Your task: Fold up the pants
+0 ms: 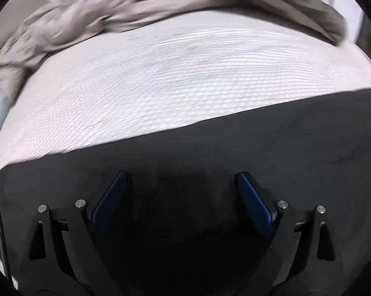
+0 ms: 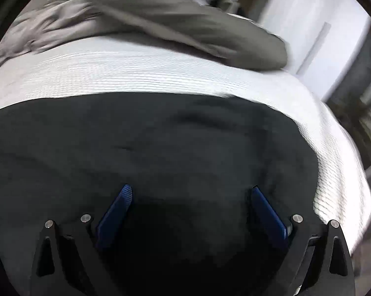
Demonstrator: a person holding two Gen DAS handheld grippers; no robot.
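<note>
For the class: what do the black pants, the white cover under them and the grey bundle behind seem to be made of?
Black pants: soft matte cloth, perhaps cotton knit; no sheen, shallow creases.
White cover: woven or waffle-textured fabric; a fine ribbed grid shows.
Grey bundle: thin, limp cloth, slightly smooth; many tight wrinkles, though blur leaves the fibre open.

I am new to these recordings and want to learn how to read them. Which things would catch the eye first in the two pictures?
First, the black pants spread flat across the near half of the white textured bedcover. Next, the crumpled grey garment heaped along the far edge. Low in each view, the left gripper and right gripper stand open over the black cloth, blue pads wide apart, holding nothing.
</note>
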